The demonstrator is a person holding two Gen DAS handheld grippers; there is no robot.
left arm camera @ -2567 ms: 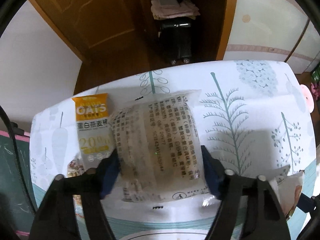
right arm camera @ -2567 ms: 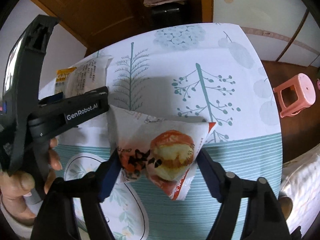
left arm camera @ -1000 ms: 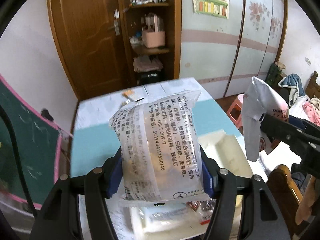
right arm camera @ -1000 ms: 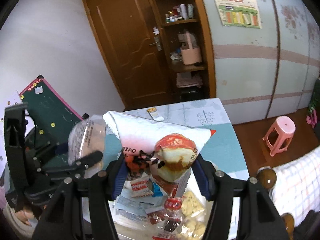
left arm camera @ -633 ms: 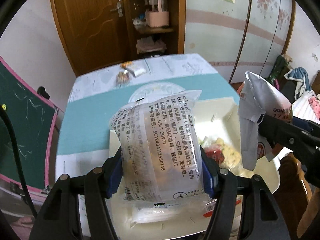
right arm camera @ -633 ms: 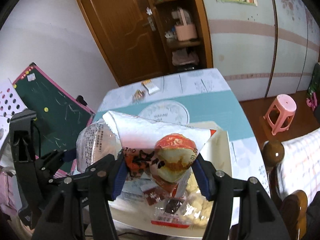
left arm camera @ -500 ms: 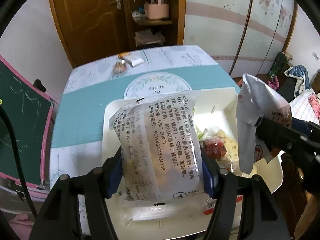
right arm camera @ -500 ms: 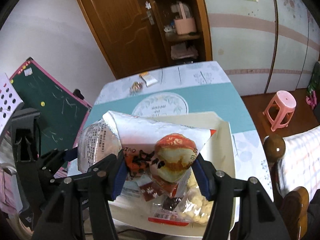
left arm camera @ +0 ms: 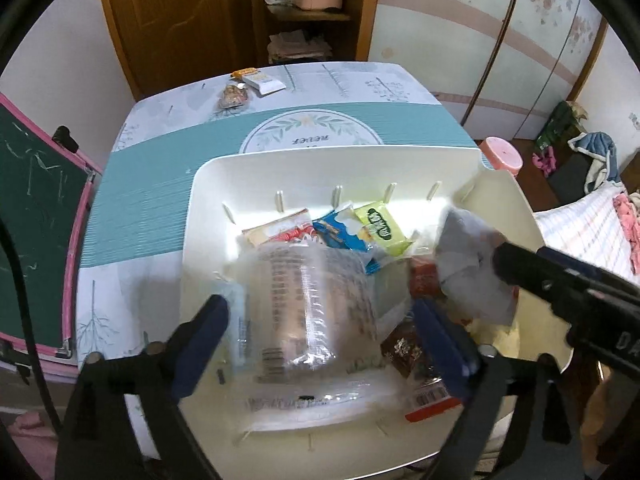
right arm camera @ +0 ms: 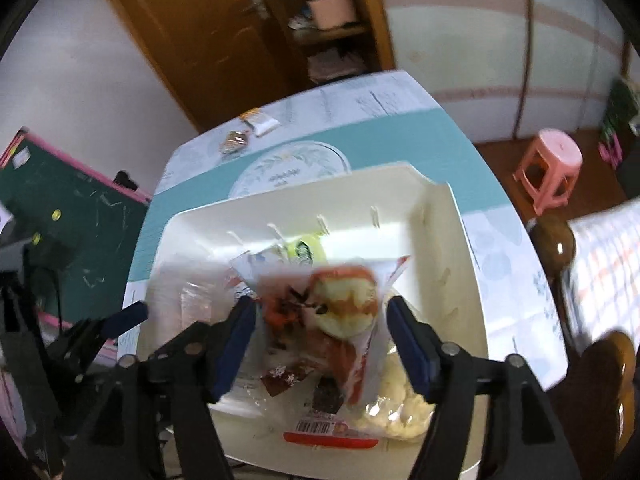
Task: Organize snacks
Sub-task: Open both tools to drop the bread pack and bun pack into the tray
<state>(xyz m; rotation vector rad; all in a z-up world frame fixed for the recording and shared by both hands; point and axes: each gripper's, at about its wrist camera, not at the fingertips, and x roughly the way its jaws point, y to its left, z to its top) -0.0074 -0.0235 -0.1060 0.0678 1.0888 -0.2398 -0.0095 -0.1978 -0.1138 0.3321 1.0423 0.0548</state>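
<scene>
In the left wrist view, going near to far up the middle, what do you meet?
Clear packet between the left gripper fingers → green packet in the white bin → round emblem on the tablecloth → small snacks at the far edge.

The left claw (left arm camera: 320, 320) stands with its blue-padded fingers (left arm camera: 200, 332) spread wide apart, gripping nothing. The right claw (right arm camera: 320, 336), on its right and pointing the same way, is likewise spread wide, its fingers (right arm camera: 408, 344) clear.
</scene>
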